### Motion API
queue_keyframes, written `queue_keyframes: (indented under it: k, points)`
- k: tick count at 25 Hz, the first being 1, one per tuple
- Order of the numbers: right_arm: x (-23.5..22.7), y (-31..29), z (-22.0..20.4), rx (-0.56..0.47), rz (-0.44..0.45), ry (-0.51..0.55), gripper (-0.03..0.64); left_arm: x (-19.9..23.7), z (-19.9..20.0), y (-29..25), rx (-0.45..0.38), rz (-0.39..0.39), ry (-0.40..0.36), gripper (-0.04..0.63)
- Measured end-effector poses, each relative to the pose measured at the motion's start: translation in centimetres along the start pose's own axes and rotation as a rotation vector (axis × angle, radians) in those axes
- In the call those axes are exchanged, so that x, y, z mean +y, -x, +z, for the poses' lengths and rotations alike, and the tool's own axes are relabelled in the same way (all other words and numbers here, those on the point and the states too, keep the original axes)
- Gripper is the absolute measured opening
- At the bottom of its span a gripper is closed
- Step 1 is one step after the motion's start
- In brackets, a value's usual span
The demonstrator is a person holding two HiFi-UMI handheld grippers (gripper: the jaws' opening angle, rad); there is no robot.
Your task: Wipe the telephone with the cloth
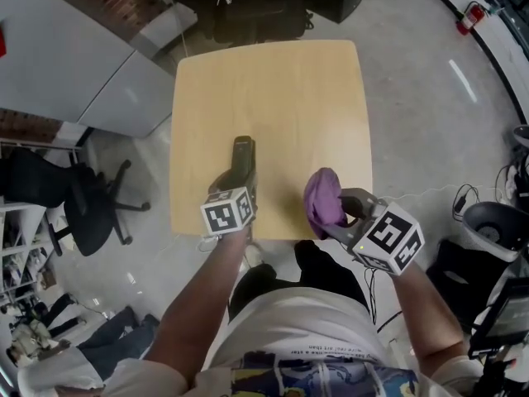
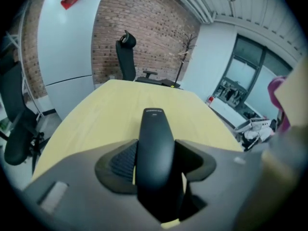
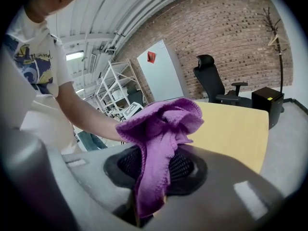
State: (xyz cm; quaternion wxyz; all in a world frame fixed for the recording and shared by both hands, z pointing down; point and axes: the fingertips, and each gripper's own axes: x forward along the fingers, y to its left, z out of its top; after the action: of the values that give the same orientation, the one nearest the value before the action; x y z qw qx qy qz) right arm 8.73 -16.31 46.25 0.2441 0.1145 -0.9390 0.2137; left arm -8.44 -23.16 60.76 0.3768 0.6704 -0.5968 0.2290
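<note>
The telephone [image 1: 243, 154] sits over the near part of the pale wooden worktop [image 1: 281, 89], the biggest thing below me, a squarish top with rounded corners standing on a grey floor [image 1: 413, 114]. A black office chair [image 1: 87, 205] stands off to its left. The telephone is a slim black handset. My left tool [image 1: 237, 184] has its jaws clamped on the handset's near half, and the far end points away across the worktop. I cannot tell whether the handset touches the wood. To its right, at the worktop's front edge, my right tool [image 1: 339, 212] pinches a purple cloth [image 1: 323, 195]. The cloth bunches up above the jaws and hangs down between them. Telephone and cloth are apart.
</note>
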Motion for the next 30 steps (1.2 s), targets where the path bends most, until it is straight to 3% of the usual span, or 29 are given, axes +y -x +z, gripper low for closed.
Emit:
queue_keyframes:
  k: [4, 14, 21, 27, 30]
  points:
    - [-0.1, -0.2, 0.5, -0.008, 0.020, -0.010, 0.110, 0.3, -0.2, -0.1, 0.030, 0.041, -0.045, 0.258]
    - [0.2, -1.0, 0.6, -0.008, 0.050, -0.006, 0.110, -0.2, -0.9, -0.3, 0.043, 0.049, -0.100, 0.289]
    - [0.6, -1.2, 0.9, -0.017, 0.069, 0.003, 0.110, -0.8, -0.7, 1.6, 0.024, 0.010, -0.096, 0.380]
    - [0.8, -1.9, 1.3, -0.040, 0.042, 0.012, 0.110, -0.9, 0.4, 7.4, -0.073, -0.082, -0.060, 0.385]
    - [1.5, -1.9, 1.0, -0.048, 0.014, 0.025, 0.110, -1.4, -0.3, 10.5, -0.097, -0.132, -0.086, 0.377]
